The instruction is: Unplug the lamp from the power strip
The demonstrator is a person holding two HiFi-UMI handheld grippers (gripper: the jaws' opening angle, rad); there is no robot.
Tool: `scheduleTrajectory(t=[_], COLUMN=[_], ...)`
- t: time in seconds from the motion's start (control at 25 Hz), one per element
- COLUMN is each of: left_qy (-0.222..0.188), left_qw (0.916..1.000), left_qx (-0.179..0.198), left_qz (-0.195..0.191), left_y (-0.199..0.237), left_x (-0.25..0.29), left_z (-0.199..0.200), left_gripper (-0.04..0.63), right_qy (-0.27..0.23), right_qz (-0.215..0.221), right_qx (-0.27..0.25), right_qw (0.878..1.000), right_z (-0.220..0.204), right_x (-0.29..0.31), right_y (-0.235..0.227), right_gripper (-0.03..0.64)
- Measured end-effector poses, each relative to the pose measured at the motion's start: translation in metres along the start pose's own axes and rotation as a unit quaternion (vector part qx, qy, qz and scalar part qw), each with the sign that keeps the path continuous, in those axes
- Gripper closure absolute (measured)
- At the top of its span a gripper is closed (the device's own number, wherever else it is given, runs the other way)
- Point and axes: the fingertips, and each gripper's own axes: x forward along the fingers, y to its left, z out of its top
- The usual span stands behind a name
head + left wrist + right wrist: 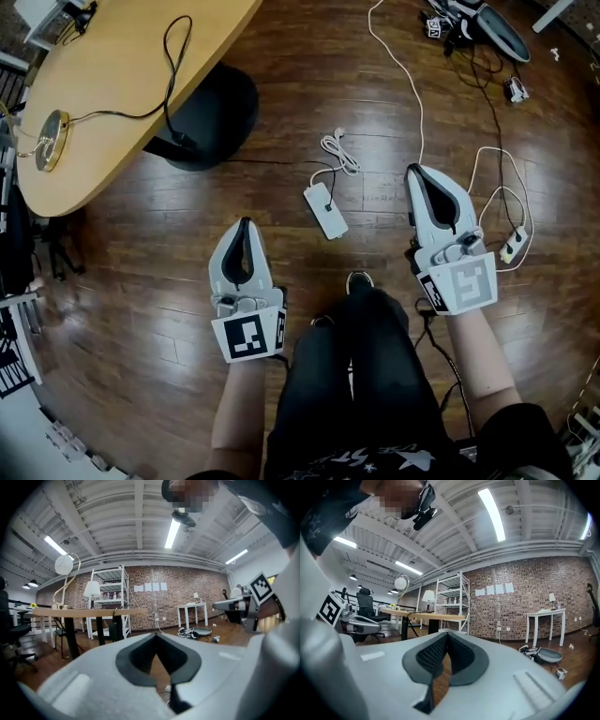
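Observation:
In the head view a white power strip (325, 210) lies on the wooden floor, with a small dark plug (328, 206) in it and a coiled white cord (339, 150) beyond it. The lamp's gold round base (52, 140) stands on the wooden table (122, 56) at the left; its black cord (169, 75) crosses the tabletop and drops over the edge. My left gripper (246, 222) (156, 634) hovers left of the strip, shut and empty. My right gripper (415, 170) (448, 632) hovers right of the strip, shut and empty too.
The table's black pedestal (211, 117) stands left of the strip. White cables (497, 187) and a small adapter (511, 248) lie on the floor to the right, more gear (478, 23) at the far right. The person's legs and shoe (359, 280) are below the strip.

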Motion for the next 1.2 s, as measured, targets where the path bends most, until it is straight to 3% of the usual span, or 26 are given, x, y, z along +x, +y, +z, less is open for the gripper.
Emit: scheduleTrajectory(t=[0.24, 0.72, 1.2], left_qy=[-0.003, -0.009, -0.003], left_qw=[1.0000, 0.9996, 0.9997], left_qx=[0.002, 0.002, -0.007], left_qz=[-0.004, -0.027, -0.024], left_y=[-0.003, -0.003, 0.007], left_x=[0.025, 0.068, 0.081], left_z=[-0.079, -0.219, -0.313], left_gripper=[0.594, 0.594, 0.594], right_qy=[0.000, 0.011, 0.020], right_qz=[-0.012, 0.008, 0.022], right_qx=[-0.007, -0.017, -0.013], right_qw=[1.000, 1.000, 0.999], right_z=[-0.080, -0.221, -0.320], right_x=[0.005, 0.017, 0.024], right_y=[-0.016, -0.014, -0.001], right_gripper=[0.609, 0.609, 0.609])
